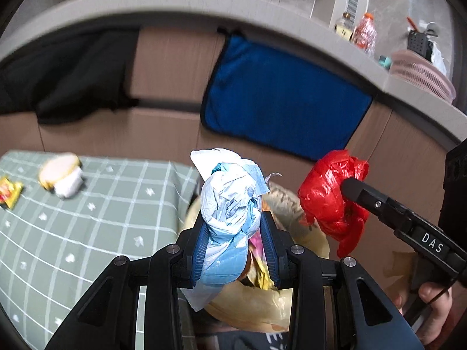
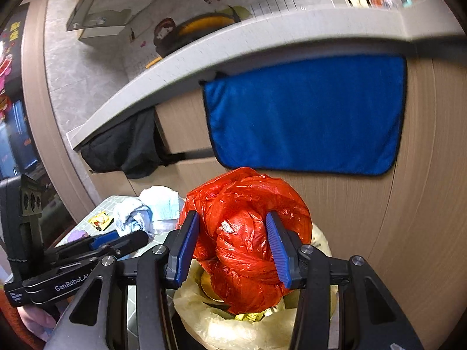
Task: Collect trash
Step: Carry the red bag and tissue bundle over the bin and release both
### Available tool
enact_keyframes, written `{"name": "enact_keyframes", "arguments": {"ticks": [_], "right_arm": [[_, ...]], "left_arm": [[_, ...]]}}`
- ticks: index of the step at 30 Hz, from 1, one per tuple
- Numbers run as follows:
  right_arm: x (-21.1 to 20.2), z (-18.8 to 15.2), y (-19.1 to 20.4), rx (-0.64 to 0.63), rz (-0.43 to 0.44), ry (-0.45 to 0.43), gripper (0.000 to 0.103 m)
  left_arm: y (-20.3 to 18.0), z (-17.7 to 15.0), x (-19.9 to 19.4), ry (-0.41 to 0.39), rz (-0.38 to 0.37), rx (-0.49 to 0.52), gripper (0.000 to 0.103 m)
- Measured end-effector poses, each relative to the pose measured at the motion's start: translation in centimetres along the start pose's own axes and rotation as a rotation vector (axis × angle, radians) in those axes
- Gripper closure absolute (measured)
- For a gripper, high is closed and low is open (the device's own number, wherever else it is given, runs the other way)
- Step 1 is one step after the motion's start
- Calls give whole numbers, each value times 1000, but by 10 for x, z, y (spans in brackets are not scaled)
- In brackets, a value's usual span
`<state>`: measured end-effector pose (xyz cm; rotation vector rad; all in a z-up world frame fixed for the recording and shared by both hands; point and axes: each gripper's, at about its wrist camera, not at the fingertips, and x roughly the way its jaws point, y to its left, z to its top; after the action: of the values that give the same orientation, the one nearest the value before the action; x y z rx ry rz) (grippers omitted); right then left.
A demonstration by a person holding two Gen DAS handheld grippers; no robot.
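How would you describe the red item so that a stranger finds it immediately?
Find the blue towel hanging on the wooden cabinet front. Just below it, above the yellowish bag-lined bin, the right gripper clamps a crumpled red plastic bag. Its colour separates it from the pale blue-white wad beside it.

I see a pale blue and white crumpled wad (image 1: pixel 230 201) between the blue ribbed pads (image 1: pixel 201 250) of my black left claw (image 1: pixel 235 248). My right claw (image 2: pixel 233 248), also black with blue pads (image 2: pixel 277 250), pinches a glossy red-orange plastic bag (image 2: pixel 248 233). Below the red bag sits a translucent pale yellow bin liner (image 2: pixel 233 326). Above the bag hangs a bright blue cloth (image 2: pixel 303 116) with dark edging on a beige wood-grain cabinet front (image 2: pixel 408 233). Left of the liner, the surface (image 1: pixel 87 233) wears sage green cloth with a white grid and small white motifs, carrying a yellow-and-red wrapper (image 1: pixel 8 192).
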<state>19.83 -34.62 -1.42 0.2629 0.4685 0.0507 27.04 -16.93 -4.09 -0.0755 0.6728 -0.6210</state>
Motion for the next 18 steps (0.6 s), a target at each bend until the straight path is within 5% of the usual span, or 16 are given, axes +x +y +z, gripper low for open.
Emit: {"name": "enact_keyframes", "arguments": {"ticks": [11, 18], "right_arm": [[63, -21, -46, 132, -7, 170, 59], [84, -30, -61, 155, -36, 225, 59]], "left_arm": [[0, -12, 66, 236, -94, 38, 67], [3, -9, 88, 270, -122, 13, 66]]}}
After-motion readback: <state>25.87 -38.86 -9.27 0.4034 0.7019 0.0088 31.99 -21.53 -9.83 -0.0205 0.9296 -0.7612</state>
